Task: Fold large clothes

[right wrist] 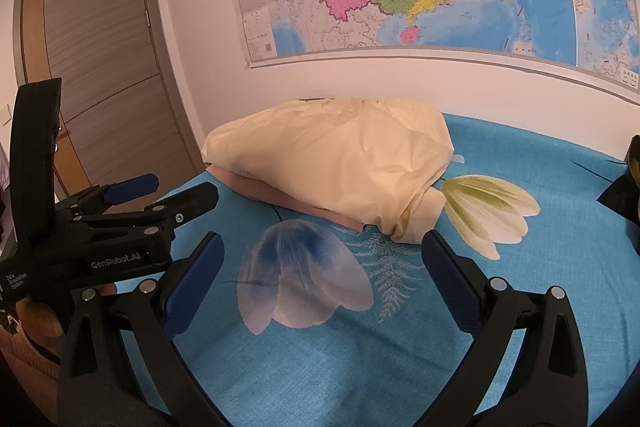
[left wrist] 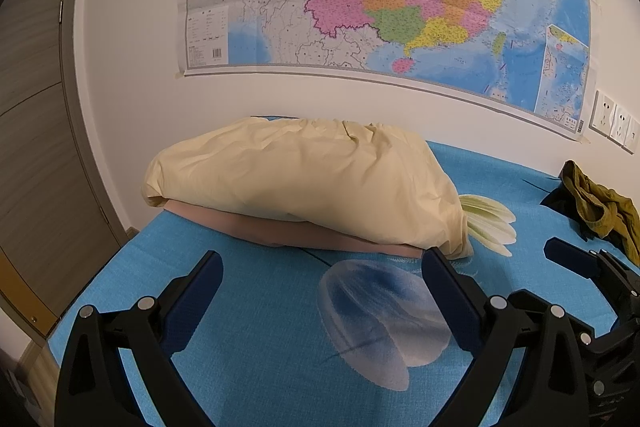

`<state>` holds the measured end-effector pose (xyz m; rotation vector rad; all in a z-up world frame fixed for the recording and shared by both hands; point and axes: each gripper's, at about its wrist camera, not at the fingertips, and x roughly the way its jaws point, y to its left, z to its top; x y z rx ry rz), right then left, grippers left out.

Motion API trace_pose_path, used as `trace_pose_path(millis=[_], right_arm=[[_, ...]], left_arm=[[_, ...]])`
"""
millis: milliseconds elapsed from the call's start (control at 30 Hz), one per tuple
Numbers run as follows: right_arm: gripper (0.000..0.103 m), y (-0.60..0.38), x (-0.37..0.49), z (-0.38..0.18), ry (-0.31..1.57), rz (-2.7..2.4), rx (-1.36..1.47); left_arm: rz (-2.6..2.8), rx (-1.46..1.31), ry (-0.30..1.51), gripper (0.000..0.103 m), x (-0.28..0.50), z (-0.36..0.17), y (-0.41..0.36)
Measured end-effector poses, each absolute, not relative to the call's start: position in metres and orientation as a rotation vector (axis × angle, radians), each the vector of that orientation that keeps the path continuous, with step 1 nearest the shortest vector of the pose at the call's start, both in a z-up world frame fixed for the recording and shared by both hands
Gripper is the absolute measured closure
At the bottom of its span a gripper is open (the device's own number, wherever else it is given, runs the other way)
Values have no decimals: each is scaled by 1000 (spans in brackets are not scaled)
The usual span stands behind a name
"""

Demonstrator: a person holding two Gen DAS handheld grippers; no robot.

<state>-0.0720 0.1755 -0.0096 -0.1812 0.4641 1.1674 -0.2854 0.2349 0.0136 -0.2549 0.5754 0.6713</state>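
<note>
The left gripper (left wrist: 322, 279) and the right gripper (right wrist: 322, 259) are being held wide apart with nothing between their fingers, low over the blue bed sheet (left wrist: 260, 347), while the clothes (left wrist: 596, 207) are being left crumpled far to the right, well apart from the yellow pillow (left wrist: 304, 179).

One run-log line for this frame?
left gripper: open, empty | right gripper: open, empty | olive garment: crumpled, unfolded | blue bedsheet: beneath grippers
</note>
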Motion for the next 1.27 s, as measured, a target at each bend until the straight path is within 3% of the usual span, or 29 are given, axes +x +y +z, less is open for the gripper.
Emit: trace_pose_path(millis=[867, 1267], right_arm=[[6, 168, -70, -11, 466, 1150, -170], [6, 104, -46, -23, 490, 992, -100]], left_arm=[[636, -267, 590, 7, -280, 10, 231], [412, -286, 639, 7, -233, 0, 184]])
